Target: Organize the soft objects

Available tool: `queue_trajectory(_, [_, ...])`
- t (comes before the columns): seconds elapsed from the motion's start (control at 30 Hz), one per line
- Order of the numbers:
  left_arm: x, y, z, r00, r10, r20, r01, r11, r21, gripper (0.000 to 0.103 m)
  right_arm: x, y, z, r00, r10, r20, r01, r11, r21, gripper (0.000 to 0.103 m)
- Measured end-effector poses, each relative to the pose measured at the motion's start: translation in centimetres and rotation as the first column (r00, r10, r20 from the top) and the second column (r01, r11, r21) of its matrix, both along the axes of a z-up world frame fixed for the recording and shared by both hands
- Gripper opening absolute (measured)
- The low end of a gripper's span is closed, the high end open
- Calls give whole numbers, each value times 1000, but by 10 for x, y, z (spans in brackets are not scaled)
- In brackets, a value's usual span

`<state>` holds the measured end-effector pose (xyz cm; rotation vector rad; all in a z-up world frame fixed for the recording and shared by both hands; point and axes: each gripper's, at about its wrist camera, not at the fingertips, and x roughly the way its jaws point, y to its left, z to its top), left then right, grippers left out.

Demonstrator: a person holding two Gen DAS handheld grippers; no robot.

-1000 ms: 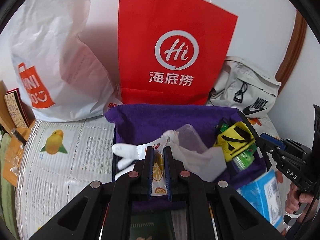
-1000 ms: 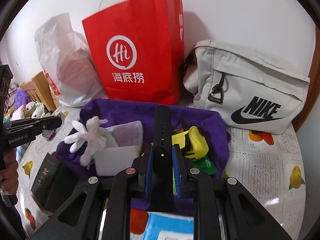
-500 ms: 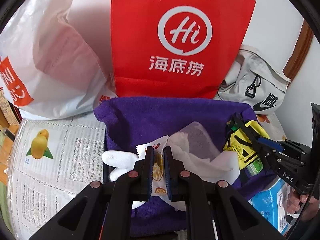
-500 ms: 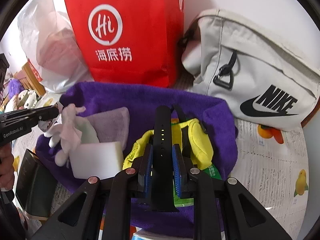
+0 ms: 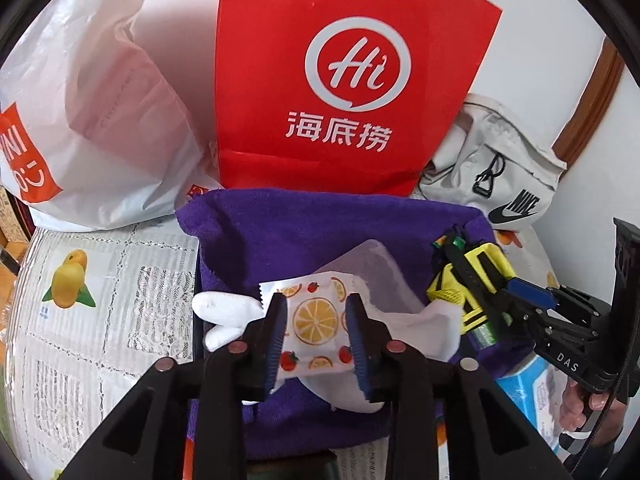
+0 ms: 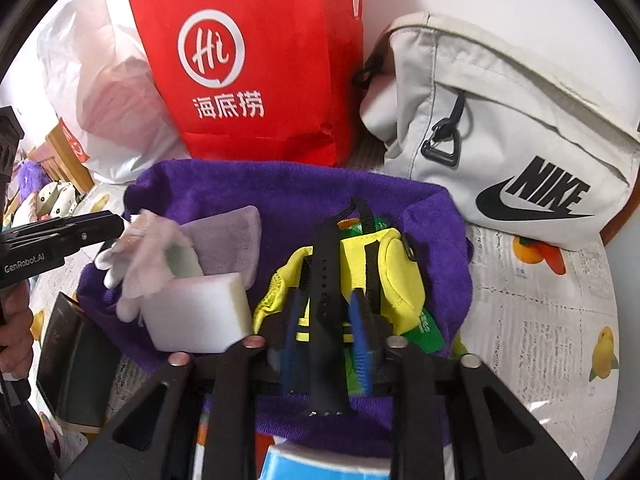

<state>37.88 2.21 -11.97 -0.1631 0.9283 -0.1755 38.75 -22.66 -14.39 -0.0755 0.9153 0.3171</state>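
Opening now, the left gripper [image 5: 316,332] has let its blue pads [image 5: 276,334] part from the fruit-printed packet [image 5: 316,322], which a second ago was pinched flat between them. The packet sits between the jaws, no longer squeezed, its lower edge resting on the white glove [image 5: 224,312] and white cloth inside the purple towel-lined box [image 5: 280,236]. I judge this a release: the packet is being left in the box with the other soft things.

On the right, the right gripper [image 6: 326,320] is opening too. The black watch strap [image 6: 326,280] that was clamped a second ago now stands between narrowly parted pads, loose, lying over the yellow glove [image 6: 384,264] just ahead of the jaws. A white sponge block [image 6: 196,312] lies left of those jaws.

Both grippers tilt steeply down into the box, side by side; each shows at the edge of the other's view. A hand [image 5: 580,404] grips the right tool's handle. Both items look delivered; the jaws need to widen further before lifting clear.
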Motion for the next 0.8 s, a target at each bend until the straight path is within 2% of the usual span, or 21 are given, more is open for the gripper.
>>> queue_trajectory(0.03, [-2,0,1,1000,-3,3,3,1000,-1,35,-3,-1,2,1000,-3,6,3,1000,3,42])
queue_trajectory(0.17, [-10,1,8,1000,2,9,-2,1000,9,44,-16,-5,15,999,-22,28,22,1000,12,48])
queue_trajectory(0.27, [-19,-1,17,1000,1,20,-2,1000,16,50,-30,-7,27,997,-42,59,40,999,20,61])
queue_trajectory(0.33, [-28,-3,23,1000,5,27,-6,1000,25,54,-43,-8,36,995,-62,81,60,998,18,74])
queue_trajectory(0.53, [-66,-7,40,999,20,44,-21,1000,21,60,-83,-12,54,990,-112,90,109,993,38,84])
queue_trajectory(0.8, [-138,-13,71,993,42,114,-45,999,24,78,-150,-13,82,976,-152,158,150,988,24,94])
